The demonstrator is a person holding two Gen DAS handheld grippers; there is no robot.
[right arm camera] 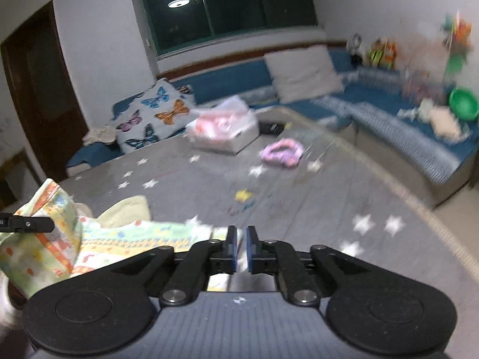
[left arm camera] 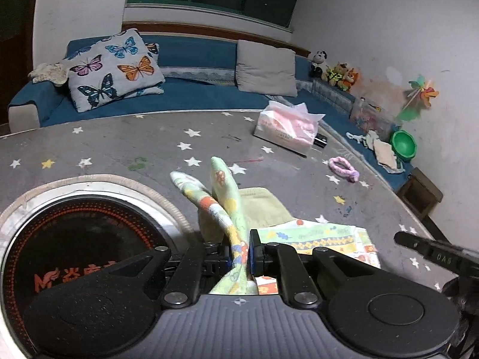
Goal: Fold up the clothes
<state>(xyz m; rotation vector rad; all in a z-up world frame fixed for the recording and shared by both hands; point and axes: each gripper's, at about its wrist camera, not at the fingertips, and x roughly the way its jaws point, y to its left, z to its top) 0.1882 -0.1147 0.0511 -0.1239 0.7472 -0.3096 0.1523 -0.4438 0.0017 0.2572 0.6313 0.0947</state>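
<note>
The patterned garment (left arm camera: 314, 236), pale green with orange and yellow print, lies low in the middle of the left wrist view on the grey star-printed worktop (left arm camera: 119, 149), with a plain yellow-green piece (left arm camera: 263, 206) showing from under it. 1 strip of it rises through the left gripper (left arm camera: 239, 251), whose pads are clamped on the cloth, and 2 loose ends stick up beyond the pads.

In the right wrist view the garment sits at lower left, and the right gripper (right arm camera: 241, 246) has its blue pads nearly together with only a narrow slit between them. No cloth is visibly pinched there, though a bit of fabric lies just behind and below the pads, so it looks empty. That view is blurred.

To fold well from here, I judge the left grip should stay firm on the strip while it is carried across the flat part and laid down level, and the right gripper should pin or take a matching edge so the layers do not bunch.

Further out: a tissue box (left arm camera: 287, 128) and a pink scrunchie (left arm camera: 344, 169) toward the upper right, a round black hob (left arm camera: 80, 254) at lower left, and a blue sofa (left arm camera: 194, 95) with a butterfly cushion (left arm camera: 113, 68) behind
</note>
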